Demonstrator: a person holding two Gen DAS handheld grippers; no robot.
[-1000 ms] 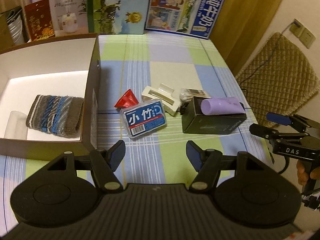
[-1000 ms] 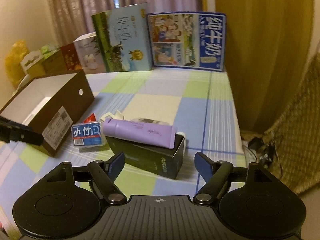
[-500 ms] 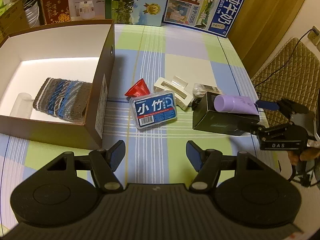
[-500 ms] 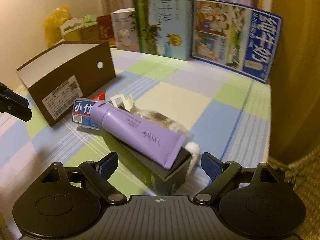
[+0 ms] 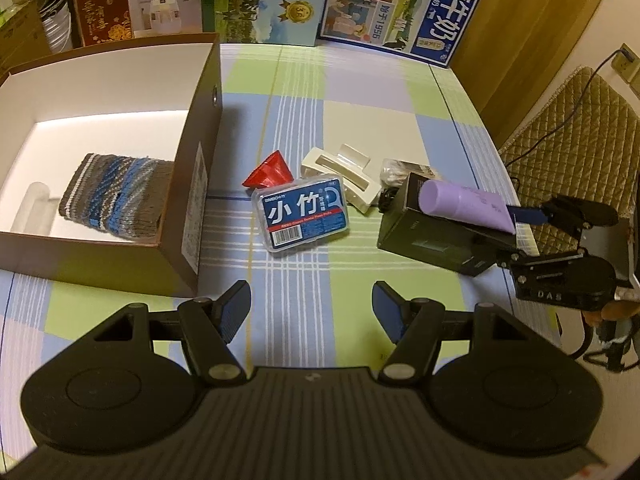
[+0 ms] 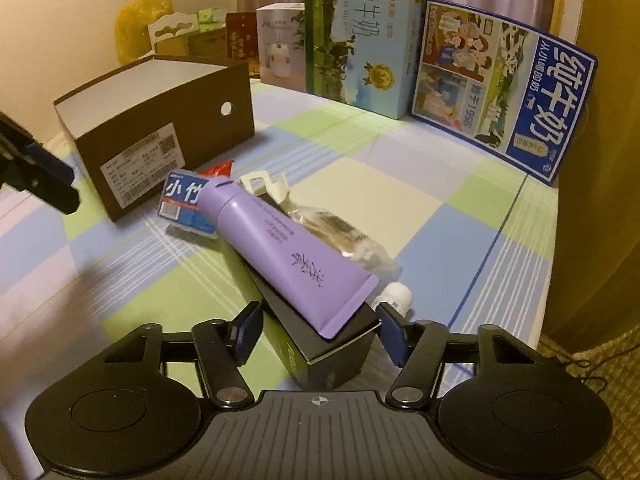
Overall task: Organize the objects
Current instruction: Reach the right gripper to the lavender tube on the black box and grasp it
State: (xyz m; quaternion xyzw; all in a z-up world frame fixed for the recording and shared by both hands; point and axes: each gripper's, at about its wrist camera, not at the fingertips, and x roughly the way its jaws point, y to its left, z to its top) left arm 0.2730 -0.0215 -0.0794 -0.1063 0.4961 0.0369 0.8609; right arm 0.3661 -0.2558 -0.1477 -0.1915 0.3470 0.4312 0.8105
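Bare tablecloth [image 5: 304, 280] beside shoebox [image 5: 200, 184]

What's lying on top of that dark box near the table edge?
A lilac plastic tube lies slantwise across the black rectangular box, cap pointing away from the right claw. The tube covers most of the lid, so any print there is hidden.

**Item count, table and box**

I count one brown open box [image 5: 192, 184], holding one striped knit piece [image 5: 116, 196] and one clear tube-like thing [image 5: 34, 208]. On the checked cloth: one red cone [image 5: 270, 170], one blue floss case [image 5: 304, 216], one cream hair clip [image 5: 344, 176], one crinkly clear packet [image 6: 340, 232], one black carton [image 6: 320, 344], one purple tube [image 6: 288, 248]. Five printed cartons [image 5: 404, 4] stand along the back. Two tongs of mine.
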